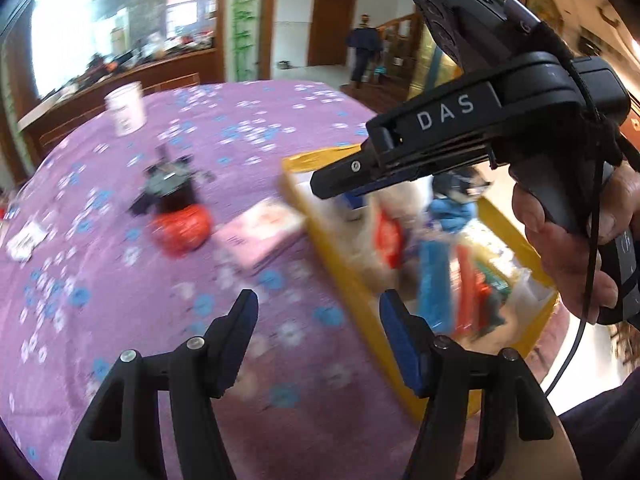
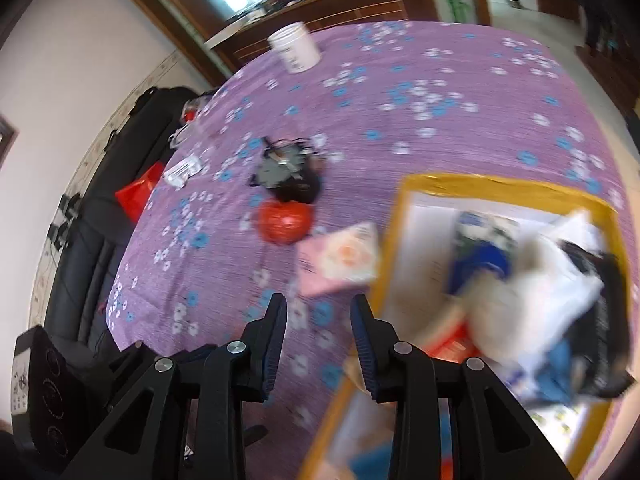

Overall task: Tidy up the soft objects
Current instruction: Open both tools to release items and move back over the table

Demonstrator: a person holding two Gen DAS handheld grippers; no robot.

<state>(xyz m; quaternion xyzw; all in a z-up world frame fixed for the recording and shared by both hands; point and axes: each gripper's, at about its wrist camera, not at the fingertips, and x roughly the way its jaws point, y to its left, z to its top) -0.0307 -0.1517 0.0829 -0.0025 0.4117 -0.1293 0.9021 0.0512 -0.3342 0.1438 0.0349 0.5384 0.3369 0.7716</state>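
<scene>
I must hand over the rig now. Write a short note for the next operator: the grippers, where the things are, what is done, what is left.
Left gripper: jaws open, empty, above the purple cloth.
Right gripper: jaws open, narrower gap, empty, near the yellow box.
Done: several soft items already lie in the box, too blurred to name.
Left, loose on the cloth: the pink packet next to the box, the red round item, the black item behind it. The white cup stands far back.

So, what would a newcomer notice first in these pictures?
The purple flowered tablecloth fills both views. At its right stands a yellow-rimmed box crowded with soft things. A red pouch and a pink packet lie beside the box, and both hand-held grippers are empty.
</scene>
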